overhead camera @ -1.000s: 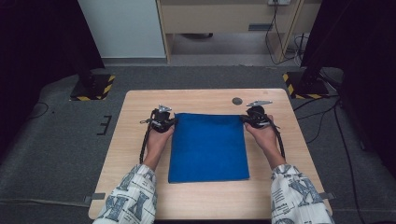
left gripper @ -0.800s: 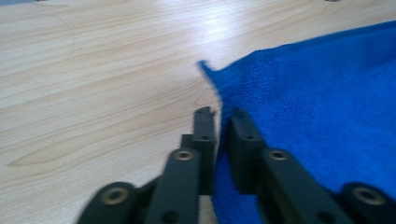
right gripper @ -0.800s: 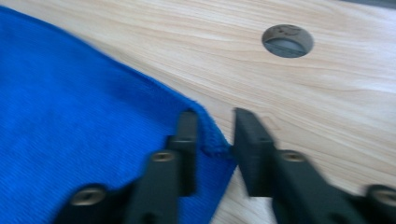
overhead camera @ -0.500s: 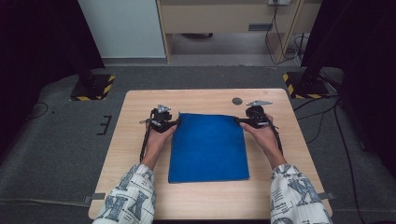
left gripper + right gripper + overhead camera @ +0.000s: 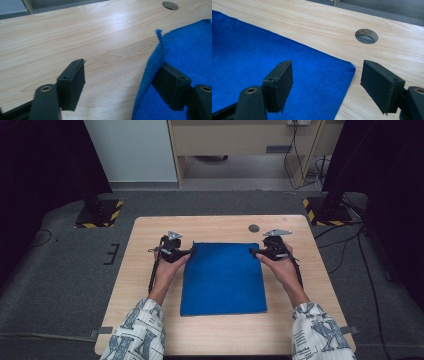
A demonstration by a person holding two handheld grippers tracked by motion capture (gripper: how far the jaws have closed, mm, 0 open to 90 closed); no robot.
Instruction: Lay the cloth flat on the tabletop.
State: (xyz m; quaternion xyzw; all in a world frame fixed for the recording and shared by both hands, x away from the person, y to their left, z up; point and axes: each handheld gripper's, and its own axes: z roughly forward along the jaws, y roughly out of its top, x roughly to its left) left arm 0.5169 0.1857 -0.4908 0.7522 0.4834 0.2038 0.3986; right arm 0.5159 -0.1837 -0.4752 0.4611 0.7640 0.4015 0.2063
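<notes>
A blue cloth (image 5: pixel 222 277) lies flat on the wooden table (image 5: pixel 300 225). My left gripper (image 5: pixel 187 252) is at its far left corner and my right gripper (image 5: pixel 254 252) at its far right corner. In the left gripper view the left gripper (image 5: pixel 120 82) has just been opening. The cloth's slightly raised edge (image 5: pixel 152 62) lies against the right-hand jaw, with bare wood between the pads. In the right gripper view the right gripper (image 5: pixel 327 82) has also just opened. The cloth's corner (image 5: pixel 348 68) lies on the table between the jaws, ungripped.
A round cable hole (image 5: pixel 254 228) sits in the table just beyond the cloth's far edge, near the right gripper. Bare wood surrounds the cloth on all sides. Black stands with striped feet (image 5: pixel 100 215) flank the table on the floor.
Both hands have stayed at the cloth's far corners. The cloth lies flat as before.
</notes>
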